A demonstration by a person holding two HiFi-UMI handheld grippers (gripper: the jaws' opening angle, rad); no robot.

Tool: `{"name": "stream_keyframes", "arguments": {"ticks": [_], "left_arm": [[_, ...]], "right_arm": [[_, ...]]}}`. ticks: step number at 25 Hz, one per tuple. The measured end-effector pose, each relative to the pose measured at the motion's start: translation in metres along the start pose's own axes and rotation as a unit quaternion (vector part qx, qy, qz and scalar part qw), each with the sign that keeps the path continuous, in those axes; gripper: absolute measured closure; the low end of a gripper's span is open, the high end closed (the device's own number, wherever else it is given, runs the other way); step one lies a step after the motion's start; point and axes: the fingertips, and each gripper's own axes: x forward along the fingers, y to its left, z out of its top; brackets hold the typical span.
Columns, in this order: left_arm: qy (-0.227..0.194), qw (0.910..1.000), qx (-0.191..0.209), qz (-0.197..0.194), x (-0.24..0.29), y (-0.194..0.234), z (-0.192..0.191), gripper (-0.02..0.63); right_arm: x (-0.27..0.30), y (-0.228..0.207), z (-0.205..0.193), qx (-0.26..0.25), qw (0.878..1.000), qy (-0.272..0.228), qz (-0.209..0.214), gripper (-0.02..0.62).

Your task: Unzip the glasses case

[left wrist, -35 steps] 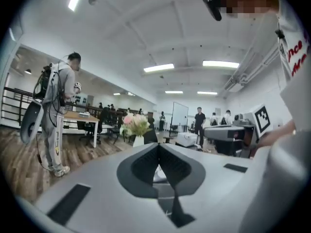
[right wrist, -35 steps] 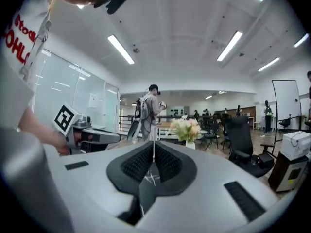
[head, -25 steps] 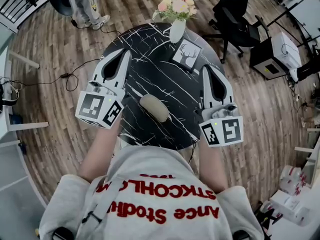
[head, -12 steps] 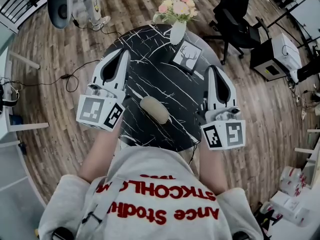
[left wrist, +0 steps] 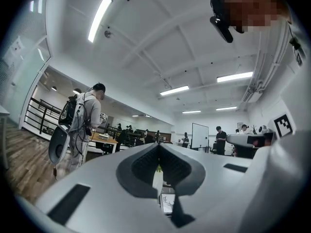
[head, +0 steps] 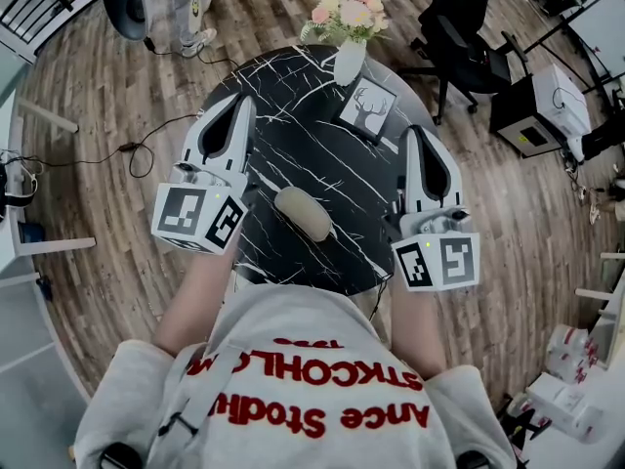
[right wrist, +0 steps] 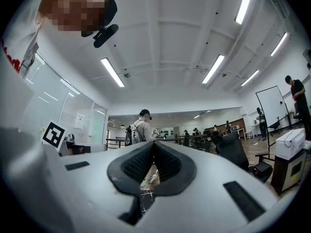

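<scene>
Beige glasses case [head: 302,212] is lying near the front edge of the marbled bench [head: 312,149], between left claw [head: 240,103] and right claw [head: 411,133], both hovering closed and empty; a clumsy push risks sliding it off

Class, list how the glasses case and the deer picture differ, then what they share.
Shape: the glasses case is a rounded oblong; the deer picture is square-cornered.
Colour: the case is plain beige; the picture is white with a dark deer.
Place: the case lies toward the black table's near edge; the picture sits toward its far edge, beside the vase.
Both rest on that table.
</scene>
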Motion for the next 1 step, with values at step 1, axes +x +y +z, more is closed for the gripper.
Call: {"name": "stream_keyframes", "arguments": {"ticks": [1], "left_arm": [[0.001, 1.0000, 0.000, 0.000, -0.0001, 0.0005, 0.0001, 0.600]], "right_arm": [[0.0006, 0.0003, -0.0002, 0.000, 1.000, 0.001, 0.000, 0.580]]}}
